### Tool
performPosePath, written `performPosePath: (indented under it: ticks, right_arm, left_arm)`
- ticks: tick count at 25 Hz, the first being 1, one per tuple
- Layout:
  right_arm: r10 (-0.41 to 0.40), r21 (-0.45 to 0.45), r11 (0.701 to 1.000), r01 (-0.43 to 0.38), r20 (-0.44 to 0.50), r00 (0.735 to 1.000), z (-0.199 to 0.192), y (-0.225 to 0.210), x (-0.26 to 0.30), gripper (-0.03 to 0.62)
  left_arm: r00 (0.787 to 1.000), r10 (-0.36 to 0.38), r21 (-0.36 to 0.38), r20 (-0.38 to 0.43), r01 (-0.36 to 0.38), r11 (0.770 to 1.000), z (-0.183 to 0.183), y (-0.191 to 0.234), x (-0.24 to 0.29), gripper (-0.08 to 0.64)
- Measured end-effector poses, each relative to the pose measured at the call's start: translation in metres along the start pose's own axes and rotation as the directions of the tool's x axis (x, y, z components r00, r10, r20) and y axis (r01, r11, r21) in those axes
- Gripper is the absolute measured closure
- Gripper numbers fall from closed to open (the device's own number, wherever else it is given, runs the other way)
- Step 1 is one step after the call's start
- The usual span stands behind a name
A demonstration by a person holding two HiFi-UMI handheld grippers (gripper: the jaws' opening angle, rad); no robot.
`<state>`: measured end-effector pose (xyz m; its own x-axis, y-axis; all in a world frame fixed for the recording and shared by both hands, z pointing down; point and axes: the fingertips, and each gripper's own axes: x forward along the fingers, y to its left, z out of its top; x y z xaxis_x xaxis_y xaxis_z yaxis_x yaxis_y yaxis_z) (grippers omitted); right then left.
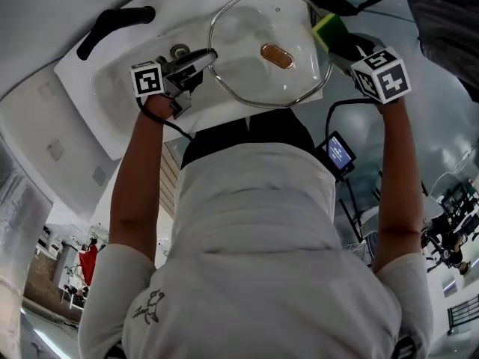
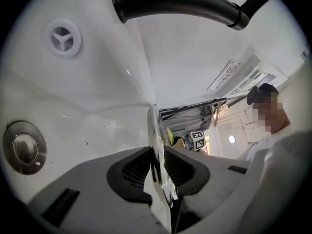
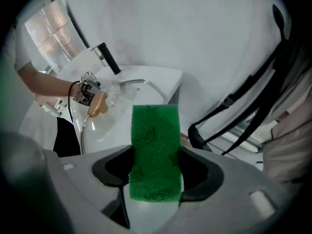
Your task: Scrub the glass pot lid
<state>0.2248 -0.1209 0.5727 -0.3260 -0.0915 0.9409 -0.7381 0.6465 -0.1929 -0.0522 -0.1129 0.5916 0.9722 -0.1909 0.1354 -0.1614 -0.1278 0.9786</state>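
Clearly, left gripper (image 2: 157,167) clamps the lid (image 2: 155,130) rim, edge-on in its own view, whole round in head view; right gripper (image 3: 156,172) pinches a green sponge (image 3: 155,140), face-on there.

Pinched by its rim in the left hand-held gripper (image 1: 210,55), over the white sink (image 1: 112,96): round glass pot lid (image 1: 247,43), clear, metal-edged, amber oblong knob at centre. Near its right edge, clamped in the right hand-held gripper (image 3: 155,165): green-and-yellow sponge (image 1: 327,28).
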Motion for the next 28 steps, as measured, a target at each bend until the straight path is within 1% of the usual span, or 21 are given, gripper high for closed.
performPosePath:
  ticks: [2, 3, 5, 8, 11, 13, 14, 17, 18, 20, 23, 25, 26, 28]
  right_arm:
    - [-0.019, 0.020, 1.000, 0.019, -0.016, 1.000, -0.008, -0.004, -0.003, 0.301]
    - [-0.031, 0.014, 0.999, 0.032, -0.018, 0.999, -0.006, -0.005, -0.004, 0.301]
    - [-0.053, -0.025, 0.998, 0.053, 0.004, 0.999, 0.015, 0.001, -0.009, 0.300]
    - [-0.055, -0.130, 0.989, 0.066, 0.084, 0.995, 0.083, 0.021, -0.012, 0.299]
    - [-0.029, -0.265, 0.962, 0.063, 0.131, 0.991, 0.156, 0.055, -0.001, 0.299]
    - [-0.004, -0.341, 0.939, 0.045, 0.121, 0.993, 0.190, 0.085, 0.017, 0.299]
    - [0.001, -0.370, 0.928, 0.038, 0.104, 0.995, 0.201, 0.097, 0.028, 0.299]
    - [-0.023, -0.427, 0.904, 0.028, 0.019, 1.000, 0.213, 0.123, 0.066, 0.298]
    - [-0.033, -0.430, 0.902, 0.028, -0.005, 0.999, 0.213, 0.129, 0.075, 0.298]
    - [-0.036, -0.396, 0.918, 0.024, -0.024, 0.999, 0.212, 0.141, 0.086, 0.298]
    - [-0.040, -0.294, 0.955, 0.037, -0.005, 0.999, 0.208, 0.154, 0.088, 0.299]
    - [-0.054, -0.224, 0.973, 0.054, 0.009, 0.999, 0.202, 0.162, 0.086, 0.299]
    - [-0.058, -0.203, 0.977, 0.060, 0.016, 0.998, 0.199, 0.167, 0.085, 0.299]
    - [-0.078, -0.188, 0.979, 0.083, 0.031, 0.996, 0.193, 0.179, 0.085, 0.301]
  left_arm:
    - [1.000, -0.008, -0.004, -0.001, 0.008, 1.000, 0.000, 0.001, 0.000, 0.469]
    - [1.000, -0.018, -0.008, -0.001, 0.018, 1.000, 0.000, 0.000, 0.001, 0.469]
    - [0.999, -0.038, -0.019, -0.005, 0.038, 0.999, -0.001, -0.003, 0.002, 0.469]
    - [1.000, -0.030, -0.018, -0.003, 0.030, 0.999, -0.001, 0.002, 0.000, 0.469]
    - [0.998, -0.054, -0.018, 0.016, 0.054, 0.998, 0.000, 0.001, 0.001, 0.469]
    - [0.998, -0.060, -0.038, 0.019, 0.061, 0.997, -0.001, -0.002, 0.001, 0.469]
    - [0.998, -0.061, -0.040, 0.020, 0.062, 0.997, 0.000, -0.001, 0.000, 0.469]
    - [0.997, -0.072, -0.042, 0.030, 0.073, 0.996, 0.002, 0.001, -0.001, 0.471]
    - [0.996, -0.081, -0.056, 0.035, 0.083, 0.995, 0.002, 0.000, -0.001, 0.474]
    - [0.994, -0.099, -0.087, 0.045, 0.102, 0.991, 0.001, 0.000, -0.001, 0.477]
    - [0.993, -0.109, -0.101, 0.055, 0.114, 0.988, 0.002, 0.000, -0.002, 0.480]
    - [0.992, -0.112, -0.110, 0.064, 0.118, 0.987, 0.003, 0.000, -0.002, 0.482]
    - [0.991, -0.113, -0.117, 0.070, 0.121, 0.986, 0.003, 0.000, -0.002, 0.483]
    - [0.990, -0.115, -0.126, 0.076, 0.124, 0.984, 0.002, 0.001, -0.002, 0.483]
